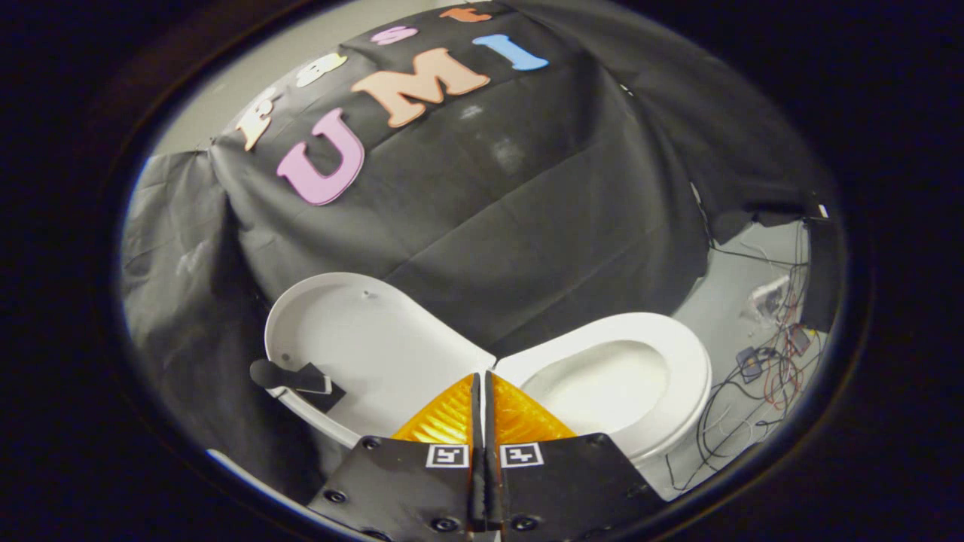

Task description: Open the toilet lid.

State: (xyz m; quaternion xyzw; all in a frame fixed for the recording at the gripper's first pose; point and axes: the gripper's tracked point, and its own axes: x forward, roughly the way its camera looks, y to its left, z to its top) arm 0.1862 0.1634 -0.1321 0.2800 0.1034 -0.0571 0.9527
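The white toilet lid stands raised, its inner face showing, resting back against the black cloth wall to the left of the fingers. To the right lies the white seat ring around the open bowl. My gripper is shut, its two fingers pressed together with nothing between them, pointing at the hinge area where lid and seat meet. A small dark tab sticks out from the lid's lower left rim.
Black cloth drapes behind and left of the toilet. A grey floor to the right carries tangled wires and small electronic parts close to the seat's right side.
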